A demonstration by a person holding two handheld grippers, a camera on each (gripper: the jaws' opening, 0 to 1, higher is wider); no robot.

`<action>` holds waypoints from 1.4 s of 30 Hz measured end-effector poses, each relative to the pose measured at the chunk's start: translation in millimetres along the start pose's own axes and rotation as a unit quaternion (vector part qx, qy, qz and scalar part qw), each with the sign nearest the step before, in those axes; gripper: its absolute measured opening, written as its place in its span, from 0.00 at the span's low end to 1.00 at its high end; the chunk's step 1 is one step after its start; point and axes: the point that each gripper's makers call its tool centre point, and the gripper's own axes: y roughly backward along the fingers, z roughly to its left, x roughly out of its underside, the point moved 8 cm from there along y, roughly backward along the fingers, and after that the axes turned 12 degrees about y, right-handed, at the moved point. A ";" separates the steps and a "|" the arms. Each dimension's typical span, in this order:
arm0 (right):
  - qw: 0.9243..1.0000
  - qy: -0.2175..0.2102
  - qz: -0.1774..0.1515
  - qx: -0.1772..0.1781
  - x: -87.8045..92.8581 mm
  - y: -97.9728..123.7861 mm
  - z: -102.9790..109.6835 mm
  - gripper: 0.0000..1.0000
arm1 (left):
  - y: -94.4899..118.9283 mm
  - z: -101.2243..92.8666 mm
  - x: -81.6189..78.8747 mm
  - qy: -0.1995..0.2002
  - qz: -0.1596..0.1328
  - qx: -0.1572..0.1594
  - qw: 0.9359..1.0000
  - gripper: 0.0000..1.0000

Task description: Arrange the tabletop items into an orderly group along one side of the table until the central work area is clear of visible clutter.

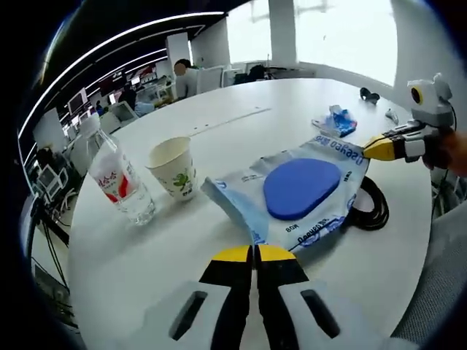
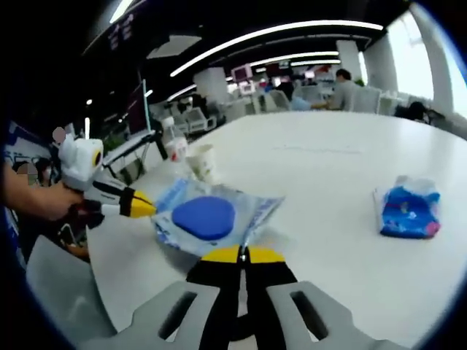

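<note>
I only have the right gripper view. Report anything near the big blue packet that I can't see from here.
Observer: A black cable coil lies at the table edge, partly under the blue packet.
Operator: Now check past the small blue pack.
Observer: Beyond the small blue pack, a small dark object sits on the tabletop; I can't tell what it is.

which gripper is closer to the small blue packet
Right. The right gripper sits beside the small blue packet; the left gripper is across the clear bag from it.
</note>
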 end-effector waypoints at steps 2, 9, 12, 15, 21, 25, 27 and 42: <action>1.000 -0.004 -0.002 0.004 -0.6 -0.7 -5.3 0.00 | -1.3 -1.5 -2.0 -0.008 -0.004 0.010 1.000 0.00; 1.000 -0.011 -0.004 0.005 -0.8 -1.8 -13.3 0.00 | -8.6 -3.2 -3.3 -0.004 -0.009 0.014 1.000 0.01; 1.000 -0.009 -0.005 0.006 -1.1 -1.7 -16.2 0.00 | -13.2 -5.1 -4.4 -0.010 -0.009 0.015 1.000 0.01; 1.000 -0.011 -0.006 0.009 -1.4 -2.0 -20.5 0.00 | -16.8 -4.9 -6.8 -0.009 -0.011 0.016 1.000 0.01; 1.000 -0.020 -0.009 0.013 -4.2 -3.2 -26.6 0.00 | -23.3 -4.3 -12.0 0.000 -0.019 0.017 1.000 0.00; 1.000 -0.017 -0.009 0.014 -6.0 -6.5 -28.6 0.00 | -25.5 -4.7 -13.6 0.002 -0.021 0.015 1.000 0.00; 1.000 -0.013 -0.009 0.015 -6.9 -7.9 -29.3 0.00 | -26.4 -4.0 -14.9 0.005 -0.023 0.015 1.000 0.00; 1.000 -0.009 -0.016 0.022 -12.6 -18.5 -43.9 0.00 | -39.6 -1.9 -25.8 0.007 -0.037 0.010 0.999 0.00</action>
